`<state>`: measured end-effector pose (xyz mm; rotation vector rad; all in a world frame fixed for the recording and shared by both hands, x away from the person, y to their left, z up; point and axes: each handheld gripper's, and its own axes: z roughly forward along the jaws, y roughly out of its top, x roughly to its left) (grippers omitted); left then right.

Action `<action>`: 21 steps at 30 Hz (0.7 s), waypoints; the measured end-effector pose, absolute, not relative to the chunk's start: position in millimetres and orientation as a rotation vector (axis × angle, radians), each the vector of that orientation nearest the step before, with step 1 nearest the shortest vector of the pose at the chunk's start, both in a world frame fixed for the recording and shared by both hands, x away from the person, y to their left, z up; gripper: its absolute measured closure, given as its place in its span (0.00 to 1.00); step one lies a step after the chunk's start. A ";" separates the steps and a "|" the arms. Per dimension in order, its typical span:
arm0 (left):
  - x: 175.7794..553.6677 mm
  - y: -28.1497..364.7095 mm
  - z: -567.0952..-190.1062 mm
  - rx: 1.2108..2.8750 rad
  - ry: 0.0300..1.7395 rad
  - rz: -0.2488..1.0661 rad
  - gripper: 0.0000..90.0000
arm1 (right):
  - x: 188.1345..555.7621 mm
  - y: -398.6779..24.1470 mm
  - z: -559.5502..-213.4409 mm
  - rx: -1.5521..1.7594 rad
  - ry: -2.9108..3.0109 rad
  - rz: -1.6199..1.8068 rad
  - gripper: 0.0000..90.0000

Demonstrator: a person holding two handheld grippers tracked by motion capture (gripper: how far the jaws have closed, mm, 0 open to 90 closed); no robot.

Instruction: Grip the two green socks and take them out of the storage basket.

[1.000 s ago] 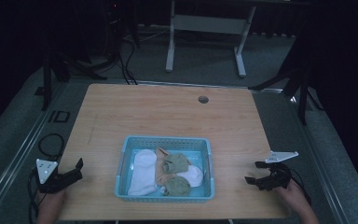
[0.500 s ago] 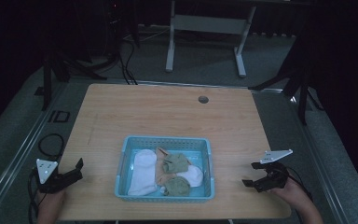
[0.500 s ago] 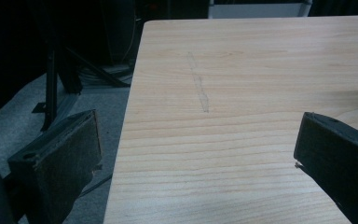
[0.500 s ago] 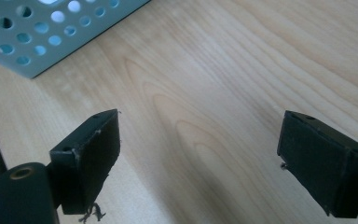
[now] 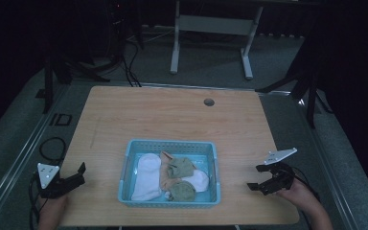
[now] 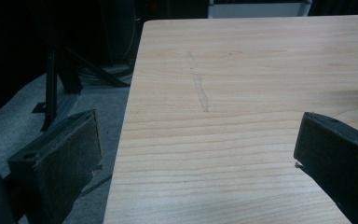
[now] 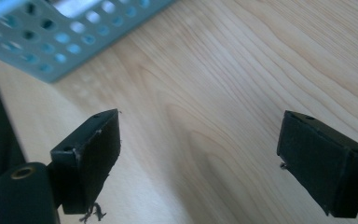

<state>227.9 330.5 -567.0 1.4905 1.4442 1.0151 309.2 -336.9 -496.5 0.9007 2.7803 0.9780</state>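
A: Start nearest the person; what do the tongs look like?

B: The left gripper sits at the near left corner of the wooden table, held by a hand at the bottom edge; in its own view its jaws stand wide apart with nothing between them, one over the table's left edge and the grey floor beyond.

A: And the other?

B: The right gripper is at the near right, its jaws also spread wide and empty (the grey three-cornered plate rides on top); it points toward the basket, clear of it; its own view has bare wood between the jaws and a corner of the basket at the upper left.

A: What's between them?

B: A light blue perforated basket, near the front edge, roughly midway; inside lie a white sock, two olive-green socks and a peach one, heaped together.

A: Farther back?

B: A round cable hole toward the far edge; beyond the table, white desk legs on the dim floor.
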 end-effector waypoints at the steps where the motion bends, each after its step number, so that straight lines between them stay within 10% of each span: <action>1: 227.8 330.4 -567.0 1.491 1.444 1.015 0.00 | 309.5 -335.6 -494.7 0.896 2.787 0.979 0.15; 21: 227.9 330.8 -567.0 1.491 1.444 1.012 0.00 | 308.3 -302.0 -457.7 0.735 2.826 1.018 0.18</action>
